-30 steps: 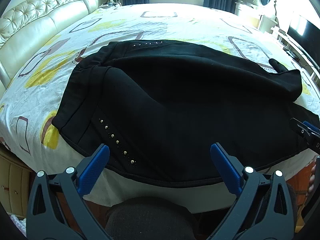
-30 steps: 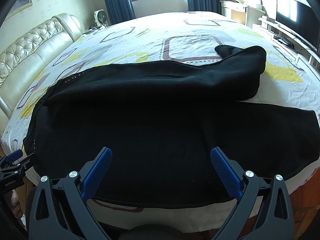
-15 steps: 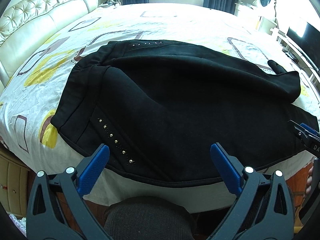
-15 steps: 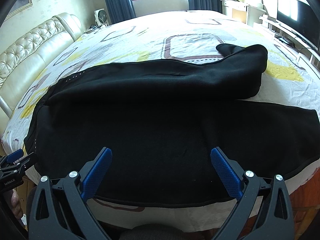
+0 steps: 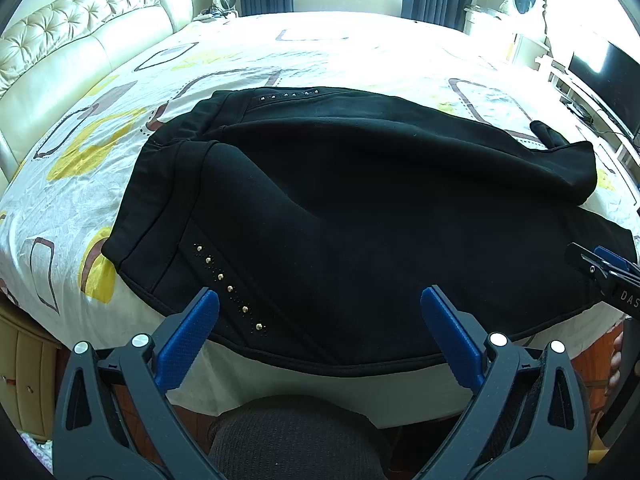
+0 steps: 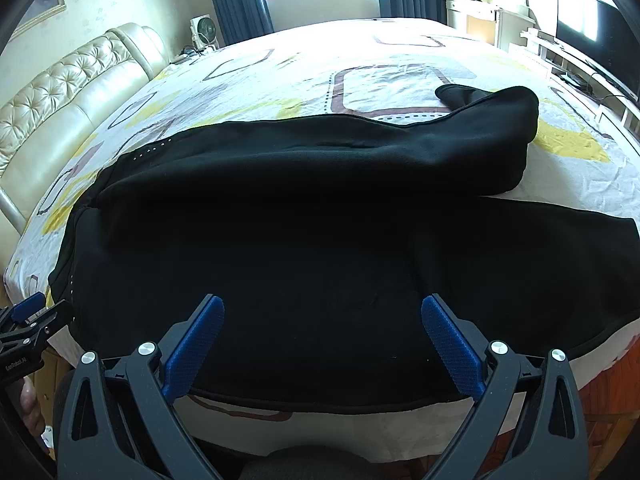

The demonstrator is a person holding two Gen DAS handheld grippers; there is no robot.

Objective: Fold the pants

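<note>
Black pants (image 5: 360, 216) (image 6: 320, 240) lie spread across the near side of the bed, waistband to the left with a row of gold studs (image 5: 228, 288). The far leg lies folded over the near one, its cuff (image 6: 500, 112) bunched at the right. My left gripper (image 5: 319, 312) hovers open just above the near hem by the studs, nothing between its blue pads. Over the near hem further right, my right gripper (image 6: 322, 320) is open too and holds nothing. Each gripper shows at the edge of the other's view: the right gripper (image 5: 608, 276) and the left gripper (image 6: 24, 320).
The bed (image 5: 320, 52) has a white sheet with yellow and brown shapes. A cream tufted headboard (image 5: 76, 56) runs along the left. A TV and white shelves (image 5: 600, 76) stand at the right, a wooden drawer unit (image 5: 24, 376) low left. The person's knee (image 5: 296, 436) is below the grippers.
Both grippers have crept slightly forward and lower toward the near hem. The pants lie as before and both grippers stay open.
</note>
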